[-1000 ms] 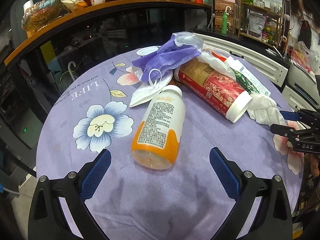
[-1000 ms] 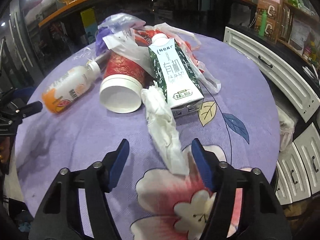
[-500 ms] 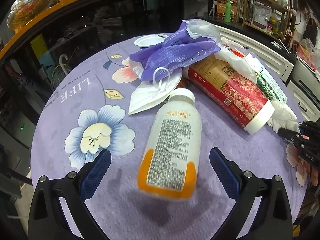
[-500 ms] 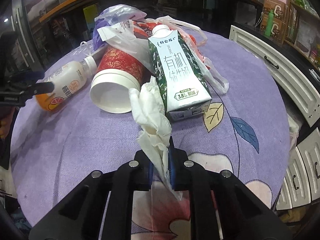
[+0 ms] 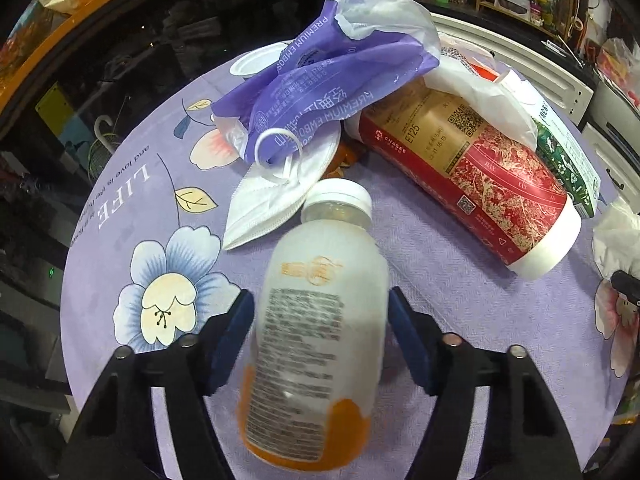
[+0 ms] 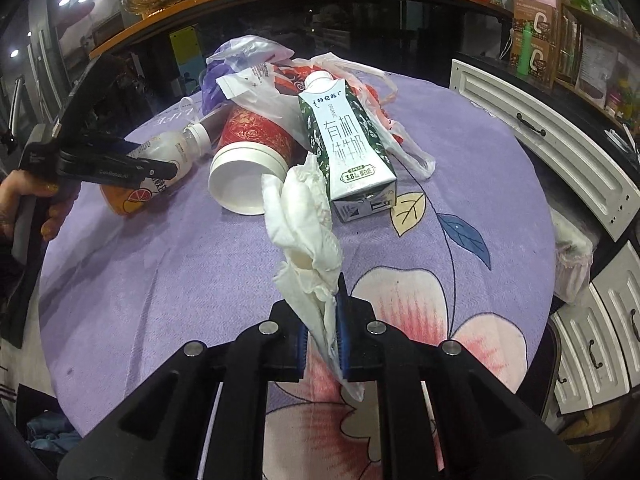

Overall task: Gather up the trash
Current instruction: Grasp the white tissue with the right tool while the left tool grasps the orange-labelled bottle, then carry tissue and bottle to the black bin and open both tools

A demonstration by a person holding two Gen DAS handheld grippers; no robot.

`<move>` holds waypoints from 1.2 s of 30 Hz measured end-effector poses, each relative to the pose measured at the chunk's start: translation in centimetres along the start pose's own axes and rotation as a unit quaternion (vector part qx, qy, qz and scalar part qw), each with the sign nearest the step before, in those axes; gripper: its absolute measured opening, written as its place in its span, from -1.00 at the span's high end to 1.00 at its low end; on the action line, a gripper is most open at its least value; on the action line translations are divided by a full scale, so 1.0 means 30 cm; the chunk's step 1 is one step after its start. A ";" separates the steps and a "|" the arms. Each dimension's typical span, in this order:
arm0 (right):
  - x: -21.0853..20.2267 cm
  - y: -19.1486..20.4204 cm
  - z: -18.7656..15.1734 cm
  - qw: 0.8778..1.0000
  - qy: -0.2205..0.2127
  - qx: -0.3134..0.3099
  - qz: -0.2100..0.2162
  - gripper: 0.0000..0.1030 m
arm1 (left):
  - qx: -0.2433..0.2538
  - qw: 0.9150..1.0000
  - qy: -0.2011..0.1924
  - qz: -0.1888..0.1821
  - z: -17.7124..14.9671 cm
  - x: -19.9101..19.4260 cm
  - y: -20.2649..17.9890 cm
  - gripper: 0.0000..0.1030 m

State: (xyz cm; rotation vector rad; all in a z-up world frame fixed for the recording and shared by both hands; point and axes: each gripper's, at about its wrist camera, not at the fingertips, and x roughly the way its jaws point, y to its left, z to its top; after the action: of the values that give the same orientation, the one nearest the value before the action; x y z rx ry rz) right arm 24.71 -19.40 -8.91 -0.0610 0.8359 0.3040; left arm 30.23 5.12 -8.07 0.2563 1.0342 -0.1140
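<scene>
My left gripper (image 5: 320, 332) is shut on the sides of a white and orange juice bottle (image 5: 316, 344), white cap pointing away. The bottle also shows in the right wrist view (image 6: 160, 178), with the left gripper (image 6: 160, 168) on it. My right gripper (image 6: 322, 328) is shut on a crumpled white tissue (image 6: 306, 224) and holds it above the purple tablecloth (image 6: 160, 280). Trash lies beyond: a red paper cup on its side (image 5: 480, 176), a green milk carton (image 6: 348, 140), a white face mask (image 5: 276, 196), a purple plastic bag (image 5: 320, 80).
A small white tub (image 5: 256, 62) sits behind the purple bag. A clear plastic bag (image 6: 400, 136) lies beside the carton. White drawers (image 6: 540, 136) curve along the right of the round table. A dark counter with an orange edge (image 6: 200, 12) stands behind.
My left gripper moved forward and closed on the bottle. My right gripper closed on the tissue and lifted it off the table.
</scene>
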 end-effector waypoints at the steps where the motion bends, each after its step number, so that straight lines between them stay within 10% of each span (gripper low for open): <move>1: -0.003 -0.002 -0.003 1.000 -0.002 0.003 0.001 0.76 | 0.001 1.000 -0.002 0.005 -0.007 -0.004 -0.005 -0.25; 16: -0.103 -0.033 -0.085 0.999 -0.033 0.040 0.009 0.76 | -0.023 0.999 -0.043 -0.009 -0.124 -0.107 -0.047 -0.20; 36: -0.299 -0.370 -0.366 0.983 -0.053 0.165 -0.065 0.76 | -0.013 0.973 -0.181 -0.143 -0.202 -0.407 -0.432 -0.19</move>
State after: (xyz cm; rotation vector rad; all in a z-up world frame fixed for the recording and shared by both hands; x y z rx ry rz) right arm 14.36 -34.06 -10.40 0.2083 0.7631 0.0430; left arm 16.18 -6.11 -2.53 0.0552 0.7018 -0.3935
